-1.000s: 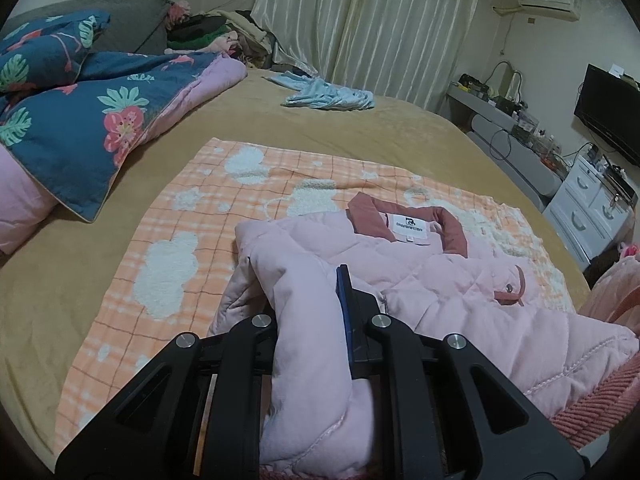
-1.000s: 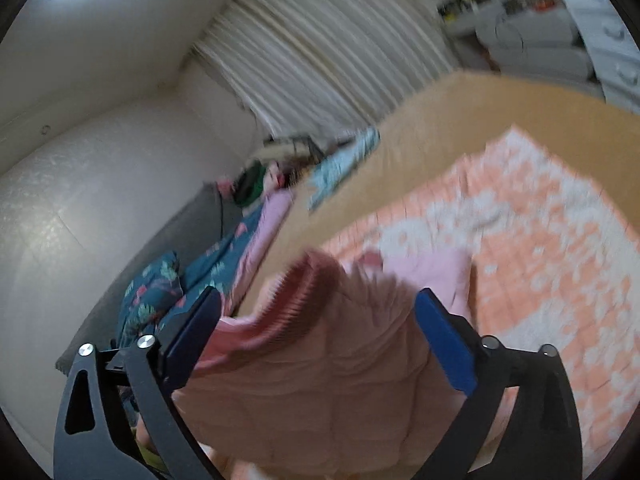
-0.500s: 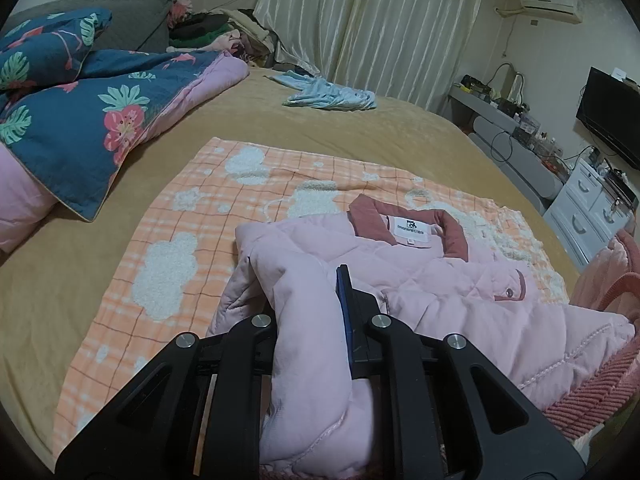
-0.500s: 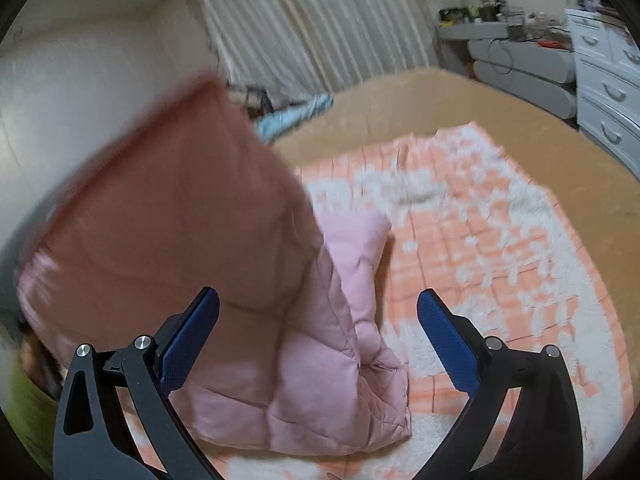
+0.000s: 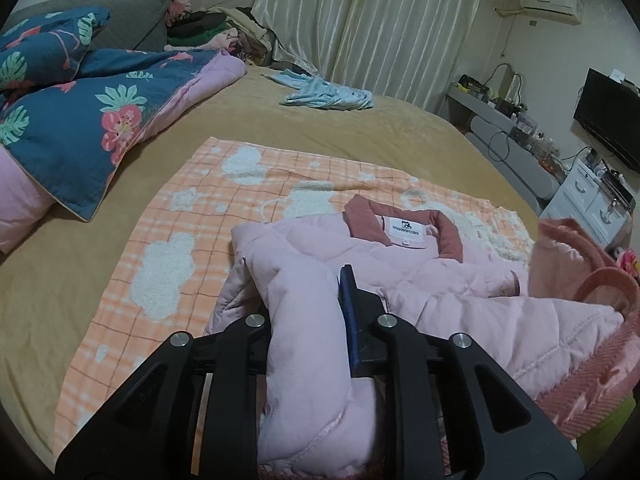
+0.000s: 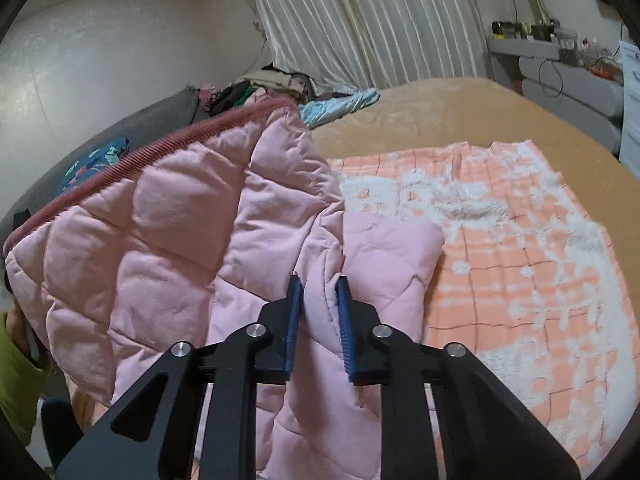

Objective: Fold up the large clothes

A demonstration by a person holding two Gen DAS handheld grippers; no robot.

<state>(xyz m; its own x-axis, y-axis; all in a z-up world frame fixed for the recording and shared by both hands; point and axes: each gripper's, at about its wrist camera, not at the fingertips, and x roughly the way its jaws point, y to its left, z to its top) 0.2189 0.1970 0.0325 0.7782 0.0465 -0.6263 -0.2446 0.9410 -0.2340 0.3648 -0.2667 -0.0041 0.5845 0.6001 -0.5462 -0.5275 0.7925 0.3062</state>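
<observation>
A pink quilted jacket (image 5: 448, 292) lies on an orange-and-white checked blanket (image 5: 192, 240) spread over the tan-covered bed (image 5: 360, 128), its dark-rose collar (image 5: 362, 220) and white label toward the curtains (image 5: 376, 20).

The left hand-held gripper (image 5: 308, 320) is nearly closed on a thick roll of the jacket's pink fabric, probably a sleeve — the cloth fills the whole gap beside the blue pad and bulges out above and below it. Its jaws have just been opening a little, with the fabric between them and the visible pad against it.

The right hand-held gripper (image 6: 318, 312) has just been closing from wide apart, and its two blue pads now pinch a narrow fold of the jacket (image 6: 168, 248) along a stitched seam. To the left of that grip, in the right wrist view, a large quilted panel of the jacket stands raised off the blanket (image 6: 520, 248), its ribbed rose hem (image 6: 152, 148) running along the top edge. The same ribbed hem shows at the right edge of the left wrist view, lifted above the flat part of the garment.

A blue floral quilt (image 5: 92, 120) is bunched at the bed's left side, and a light-blue garment (image 5: 328, 94) lies well apart from the jacket near the curtains. A green sleeve (image 6: 16, 380) shows at the lower left edge of the right wrist view.
</observation>
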